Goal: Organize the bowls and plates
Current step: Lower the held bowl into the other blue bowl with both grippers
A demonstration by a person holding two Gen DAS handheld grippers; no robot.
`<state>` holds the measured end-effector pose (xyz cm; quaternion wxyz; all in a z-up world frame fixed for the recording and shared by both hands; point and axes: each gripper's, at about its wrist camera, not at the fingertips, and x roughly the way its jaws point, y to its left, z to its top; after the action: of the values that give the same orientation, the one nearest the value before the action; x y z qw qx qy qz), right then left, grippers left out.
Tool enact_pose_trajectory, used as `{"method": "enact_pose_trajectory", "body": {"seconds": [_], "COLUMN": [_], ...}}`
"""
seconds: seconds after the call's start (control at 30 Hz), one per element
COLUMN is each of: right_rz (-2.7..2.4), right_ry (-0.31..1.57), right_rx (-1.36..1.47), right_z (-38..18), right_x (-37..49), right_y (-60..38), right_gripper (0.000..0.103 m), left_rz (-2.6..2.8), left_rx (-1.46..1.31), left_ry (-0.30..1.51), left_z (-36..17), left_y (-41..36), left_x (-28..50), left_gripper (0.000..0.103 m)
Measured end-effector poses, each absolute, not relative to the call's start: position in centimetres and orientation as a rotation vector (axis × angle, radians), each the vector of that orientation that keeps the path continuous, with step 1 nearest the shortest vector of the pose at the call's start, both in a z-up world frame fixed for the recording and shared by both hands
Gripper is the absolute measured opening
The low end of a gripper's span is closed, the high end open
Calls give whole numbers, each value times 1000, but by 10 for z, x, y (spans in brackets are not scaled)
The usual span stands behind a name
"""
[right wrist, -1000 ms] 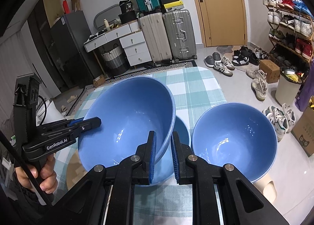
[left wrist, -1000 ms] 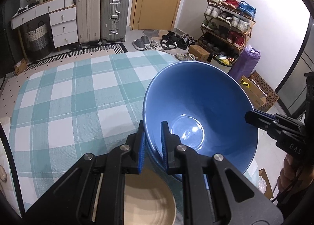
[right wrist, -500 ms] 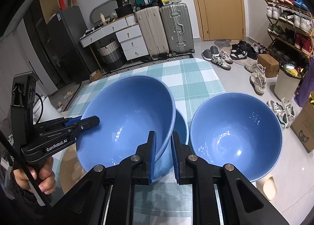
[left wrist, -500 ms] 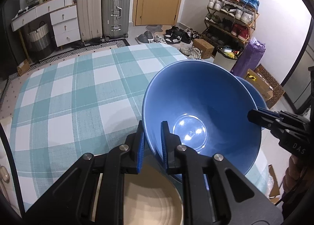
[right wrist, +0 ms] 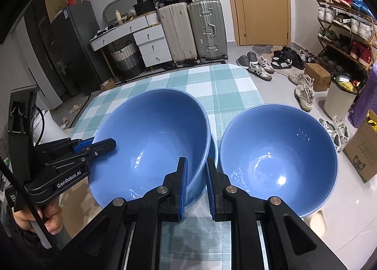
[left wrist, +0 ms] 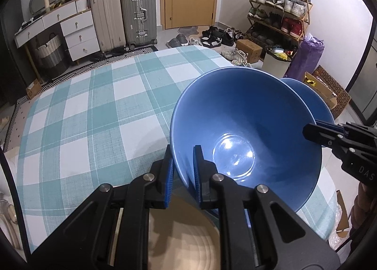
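While both tools pinch the rim of one large blue bowl [right wrist: 150, 142], it hangs tilted over the checked cloth of the counter [left wrist: 89, 114]. The left tool [left wrist: 182, 171] clamps the rim's near edge in its own view, pads pressed on either side of the wall; the right tool [right wrist: 195, 180] grips the opposite edge the same way. Another blue bowl [right wrist: 213, 149] shows just beneath the held one, only a sliver of it visible. A third blue bowl [right wrist: 278, 159] sits beside them toward the counter's edge. A beige plate [left wrist: 186, 241] lies below the left tool. A hand [right wrist: 35, 220] holds the left tool's handle.
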<state>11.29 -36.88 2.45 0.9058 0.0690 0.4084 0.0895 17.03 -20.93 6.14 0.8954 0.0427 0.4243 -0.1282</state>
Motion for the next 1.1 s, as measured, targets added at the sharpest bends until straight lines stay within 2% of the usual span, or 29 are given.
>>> {"method": "enact_pose_trajectory", "body": {"seconds": [1.1], "right_rz": [129], "right_ry": [873], "right_rx": [18], "right_z": [0], "right_x": [121], "right_y": [-352], "right_gripper": [17], "left_rz": [-251], "left_rx": [131], "left_ry": [937], "left_z": [26], "left_y": [-212], "left_x": [191], "left_gripper": [12]}}
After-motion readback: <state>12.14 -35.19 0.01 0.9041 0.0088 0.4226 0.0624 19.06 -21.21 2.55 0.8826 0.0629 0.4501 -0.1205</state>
